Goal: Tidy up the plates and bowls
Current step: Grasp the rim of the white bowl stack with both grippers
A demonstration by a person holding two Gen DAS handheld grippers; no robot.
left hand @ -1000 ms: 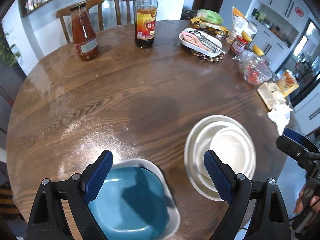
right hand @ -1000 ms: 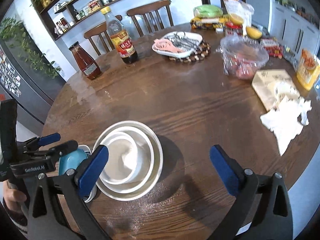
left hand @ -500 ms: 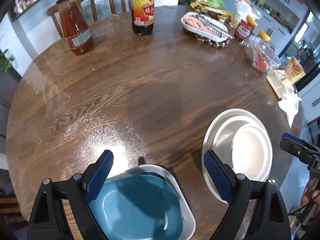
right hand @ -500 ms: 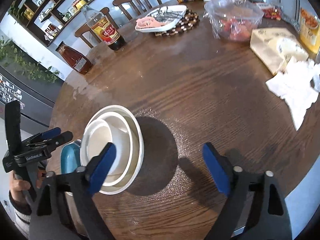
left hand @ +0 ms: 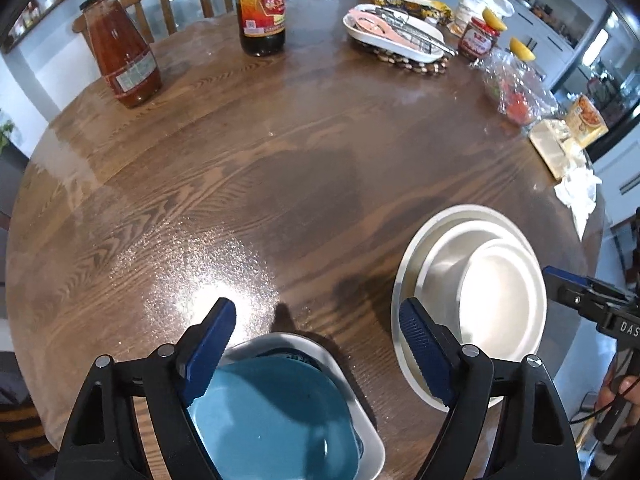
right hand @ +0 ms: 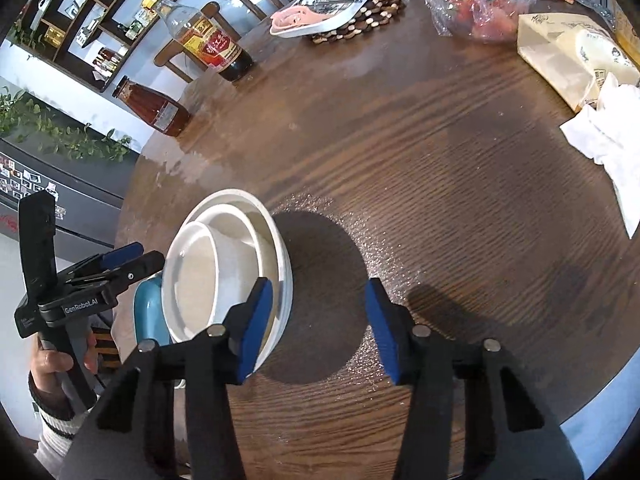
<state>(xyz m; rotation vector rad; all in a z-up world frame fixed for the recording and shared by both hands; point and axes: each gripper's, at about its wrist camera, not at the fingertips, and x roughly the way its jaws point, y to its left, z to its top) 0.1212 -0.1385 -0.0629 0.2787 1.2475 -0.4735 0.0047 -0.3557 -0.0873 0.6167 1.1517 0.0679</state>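
From the left wrist camera, the left gripper (left hand: 316, 334) points steeply down over the near edge of a round wooden table (left hand: 280, 152), its blue fingers (left hand: 208, 344) wide apart and closing slightly, with nothing pressed between them. Below them sits a blue bowl (left hand: 272, 416) nested in a white dish (left hand: 360, 412), and the bowl's far rim lies between the fingers but is not touched. To the right is a stack of white bowls (left hand: 472, 300), three nested on the table near its edge, the smallest shifted toward the right side. The tip of the right gripper (left hand: 576, 296) shows just past that stack. Farther back stand a red sauce bottle (left hand: 122, 52) and a dark sauce bottle (left hand: 262, 4), well apart from the bowls, and a white tray of utensils (left hand: 394, 34) on a beaded mat. From the right wrist camera, the right gripper (right hand: 320, 328) hangs over the table with its fingers (right hand: 256, 328) partly apart and closing; only bare wood and shadow lie between them. Its left finger overlaps the right rim of the stack of white bowls (right hand: 224, 264), though contact cannot be told. Beyond the stack, the edge of the blue bowl (right hand: 146, 312) shows, with the left gripper (right hand: 120, 260) above it, held by a hand (right hand: 52, 360) in a striped sleeve. Crumpled white paper (right hand: 608, 136) lies at the far right.
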